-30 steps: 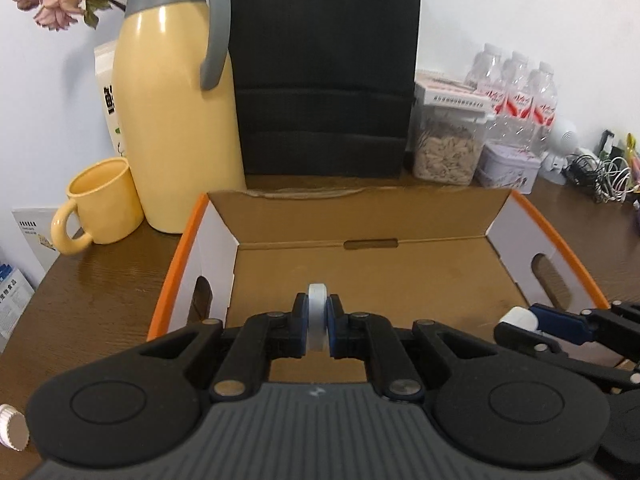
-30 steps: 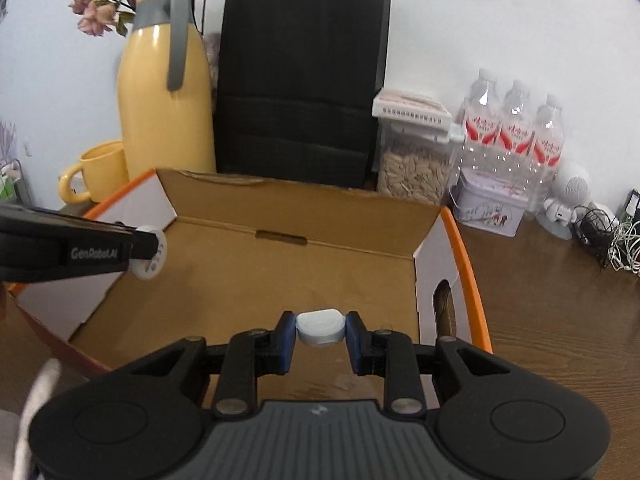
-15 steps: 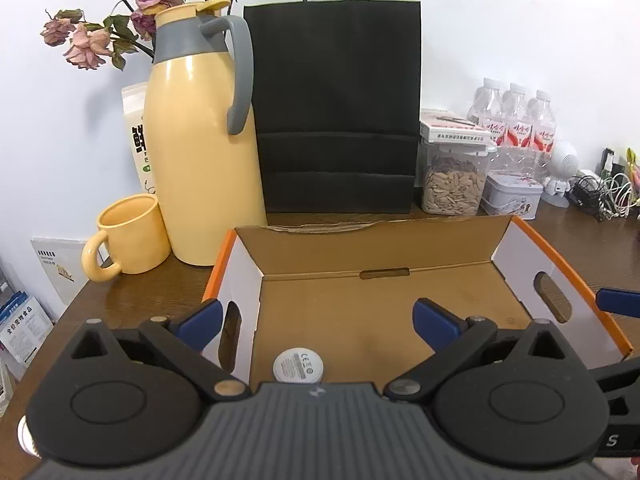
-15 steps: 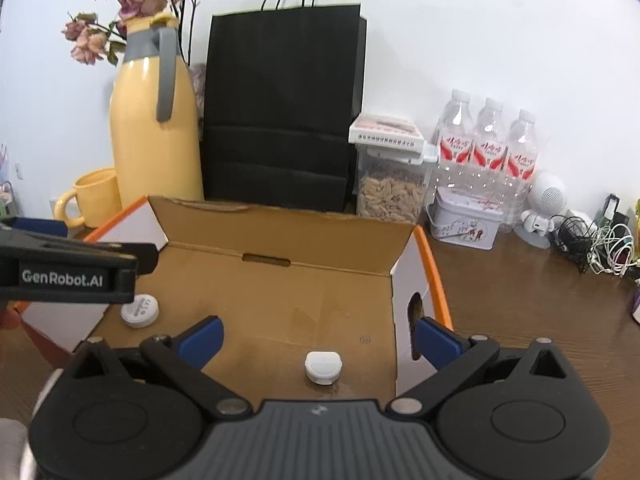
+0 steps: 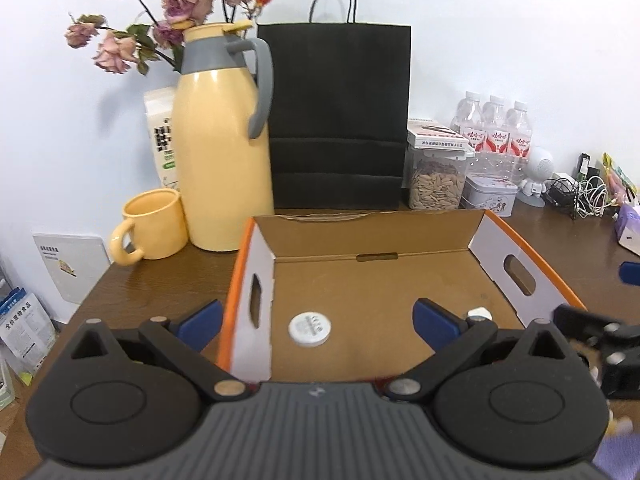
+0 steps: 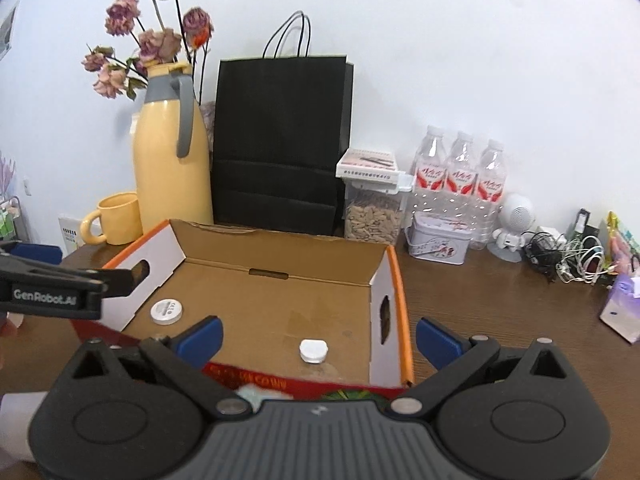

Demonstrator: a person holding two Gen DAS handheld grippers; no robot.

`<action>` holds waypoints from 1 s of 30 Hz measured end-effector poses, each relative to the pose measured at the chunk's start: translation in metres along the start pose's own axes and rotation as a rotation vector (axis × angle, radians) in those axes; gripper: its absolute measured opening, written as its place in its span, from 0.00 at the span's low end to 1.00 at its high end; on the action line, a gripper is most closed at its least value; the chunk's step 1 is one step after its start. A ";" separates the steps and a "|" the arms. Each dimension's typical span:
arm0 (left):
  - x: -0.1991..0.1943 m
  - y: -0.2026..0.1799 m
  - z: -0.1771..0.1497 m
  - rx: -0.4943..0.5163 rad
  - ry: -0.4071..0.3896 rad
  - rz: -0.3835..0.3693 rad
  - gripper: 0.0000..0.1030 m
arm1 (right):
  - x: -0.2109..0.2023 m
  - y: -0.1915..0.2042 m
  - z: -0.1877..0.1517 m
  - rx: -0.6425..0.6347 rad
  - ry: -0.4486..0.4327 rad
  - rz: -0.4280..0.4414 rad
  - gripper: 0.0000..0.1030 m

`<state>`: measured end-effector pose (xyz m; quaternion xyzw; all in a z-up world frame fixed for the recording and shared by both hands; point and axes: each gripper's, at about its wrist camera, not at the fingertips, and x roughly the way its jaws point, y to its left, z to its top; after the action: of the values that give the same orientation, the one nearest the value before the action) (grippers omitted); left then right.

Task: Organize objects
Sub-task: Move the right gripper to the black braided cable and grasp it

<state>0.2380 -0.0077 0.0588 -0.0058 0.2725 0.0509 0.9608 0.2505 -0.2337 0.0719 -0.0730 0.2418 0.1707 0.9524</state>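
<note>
Spreading wide, the left gripper (image 5: 316, 320) shows both blue-tipped fingers far apart with nothing between them, poised at the near left end of the cardboard box (image 5: 372, 224); its left finger (image 5: 200, 322) lies outside the orange-edged side wall, its right finger (image 5: 434, 322) over the box floor. The right gripper (image 6: 318, 336) is likewise splayed and empty, its left finger (image 6: 200, 338) above the box's near edge and its right finger (image 6: 436, 338) outside the right wall.

On the brown floor of the box lie two small white things, well apart. The round white disc (image 5: 310, 328) sits flat near the left wall, just beyond the left gripper. The smaller white cap (image 6: 314, 351) rests toward the near right part of the floor, between the right gripper's fingers as seen from the right wrist camera.

Beyond the box, on the wooden table (image 6: 500, 292), stand a yellow mug (image 5: 150, 226) and a tall yellow thermos (image 5: 222, 152) to the left, with dried roses (image 5: 176, 0) behind the thermos. A black paper bag (image 5: 338, 120) stands at the centre against the white wall. To its right are a clear jar of seeds (image 6: 374, 216), a small tin (image 6: 438, 242) and three water bottles (image 6: 460, 176), then tangled cables (image 6: 568, 256).
</note>
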 end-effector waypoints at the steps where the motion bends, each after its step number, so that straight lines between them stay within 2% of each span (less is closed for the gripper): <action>1: -0.005 0.003 -0.002 -0.002 -0.003 0.002 1.00 | -0.007 -0.001 -0.002 -0.001 -0.005 -0.002 1.00; 14: -0.066 0.044 -0.037 -0.030 -0.011 0.025 1.00 | -0.082 -0.016 -0.045 -0.014 -0.039 -0.011 1.00; 22: -0.092 0.067 -0.067 -0.055 0.001 0.026 1.00 | -0.111 -0.021 -0.090 -0.029 -0.002 -0.016 1.00; 30: -0.114 0.084 -0.097 -0.060 0.014 0.031 1.00 | -0.110 -0.015 -0.135 -0.046 0.081 0.025 1.00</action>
<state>0.0820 0.0615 0.0371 -0.0309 0.2774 0.0738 0.9574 0.1067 -0.3097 0.0088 -0.0989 0.2772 0.1849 0.9377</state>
